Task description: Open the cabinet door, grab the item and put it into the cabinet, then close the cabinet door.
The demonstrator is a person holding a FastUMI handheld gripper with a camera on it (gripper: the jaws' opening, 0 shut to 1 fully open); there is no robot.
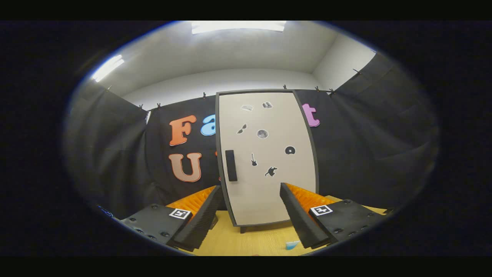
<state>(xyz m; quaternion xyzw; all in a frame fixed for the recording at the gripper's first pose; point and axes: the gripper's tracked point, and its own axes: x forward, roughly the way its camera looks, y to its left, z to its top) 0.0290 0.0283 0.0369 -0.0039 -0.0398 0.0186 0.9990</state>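
Wooden table [250, 240] | one closed cabinet door [269, 161] | one handle [231, 165] | gripper [250, 187] spread, empty

gripper [250, 187] held level, pointing forward, fingers spread wide apart with a clear gap between the tips. nothing between the fingers, nothing touching either pad. left finger [201, 215] and right finger [301, 215] angle inward toward each other from their mounts, roughly symmetric. each finger base carries a square marker tag on its top face. ribbed inner pads face each other across the gap.
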